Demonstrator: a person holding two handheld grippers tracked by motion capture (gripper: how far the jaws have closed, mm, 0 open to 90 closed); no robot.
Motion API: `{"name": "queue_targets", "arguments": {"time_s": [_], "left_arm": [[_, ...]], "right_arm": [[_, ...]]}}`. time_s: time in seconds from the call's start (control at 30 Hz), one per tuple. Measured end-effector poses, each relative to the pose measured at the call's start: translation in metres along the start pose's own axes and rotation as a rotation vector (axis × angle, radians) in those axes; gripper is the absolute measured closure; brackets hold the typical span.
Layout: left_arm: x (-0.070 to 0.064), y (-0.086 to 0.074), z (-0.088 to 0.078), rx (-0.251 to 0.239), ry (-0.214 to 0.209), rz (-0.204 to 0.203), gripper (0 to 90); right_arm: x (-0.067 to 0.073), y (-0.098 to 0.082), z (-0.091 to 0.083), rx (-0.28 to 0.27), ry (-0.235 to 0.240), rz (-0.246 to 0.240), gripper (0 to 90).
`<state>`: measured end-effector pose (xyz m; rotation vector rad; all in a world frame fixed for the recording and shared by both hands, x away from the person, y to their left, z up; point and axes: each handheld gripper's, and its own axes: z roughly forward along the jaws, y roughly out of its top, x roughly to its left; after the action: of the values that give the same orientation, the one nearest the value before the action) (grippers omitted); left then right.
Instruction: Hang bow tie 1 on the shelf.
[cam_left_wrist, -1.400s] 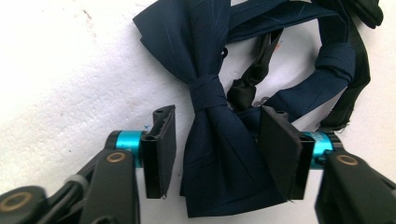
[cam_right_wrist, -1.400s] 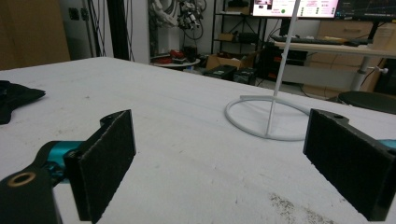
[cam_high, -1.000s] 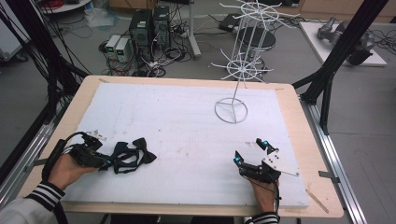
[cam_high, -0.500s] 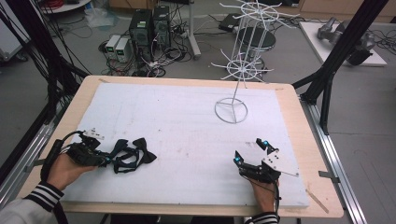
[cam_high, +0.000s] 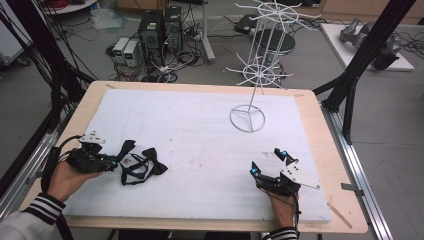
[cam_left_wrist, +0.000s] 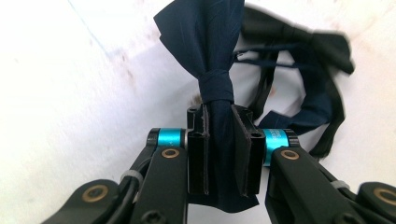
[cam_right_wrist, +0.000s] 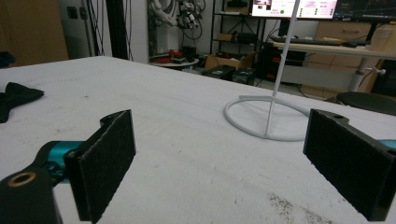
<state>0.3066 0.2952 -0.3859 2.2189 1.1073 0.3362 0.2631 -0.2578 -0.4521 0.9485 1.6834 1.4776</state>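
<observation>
Lower left of the high view, the left tool (cam_high: 107, 162) pinches a navy bow tie (cam_left_wrist: 212, 70) lying on the white bench (cam_high: 200, 145). Lower right, the right tool (cam_high: 267, 162) rests with jaws spread, empty, near the wire rack (cam_high: 260, 75).

A pale wooden tabletop (cam_high: 320, 107) carries a white foam sheet (cam_high: 190, 130) that covers nearly all of it, leaving a thin wooden border. The sheet is scuffed and speckled with dark marks. Toward the far right of the sheet stands a white wire rack (cam_high: 257, 75) on a ring-shaped base. Near the front left lies a heap of dark bow ties (cam_high: 140, 165) with thin straps tangled among them.
</observation>
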Motion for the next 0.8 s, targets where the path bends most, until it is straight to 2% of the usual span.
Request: {"name": "queue_targets", "arguments": {"time_s": [0.03,0.1,0.17,0.23,0.47,0.8], "left_arm": [[0.0,0.002,-0.002,-0.024,0.001,0.003,77.2],[0.0,0.004,-0.004,-0.034,0.002,0.006,77.2],[-0.001,0.008,-0.008,-0.064,0.006,0.01,77.2],[-0.001,0.014,-0.013,-0.111,0.004,0.011,77.2],[-0.004,0.026,-0.028,-0.221,-0.013,0.036,77.2],[-0.004,0.033,-0.031,-0.309,-0.064,0.071,77.2]], "right_arm": [[0.0,0.0,0.0,0.001,-0.003,0.0,8.6],[0.0,0.0,0.0,0.002,-0.002,0.001,8.6],[0.0,0.0,0.0,0.003,0.0,0.003,8.6],[0.0,0.0,0.0,0.004,0.0,0.003,8.6],[0.0,0.0,0.0,0.005,0.002,0.003,8.6],[-0.002,0.001,0.002,0.015,0.02,0.005,8.6]]}}
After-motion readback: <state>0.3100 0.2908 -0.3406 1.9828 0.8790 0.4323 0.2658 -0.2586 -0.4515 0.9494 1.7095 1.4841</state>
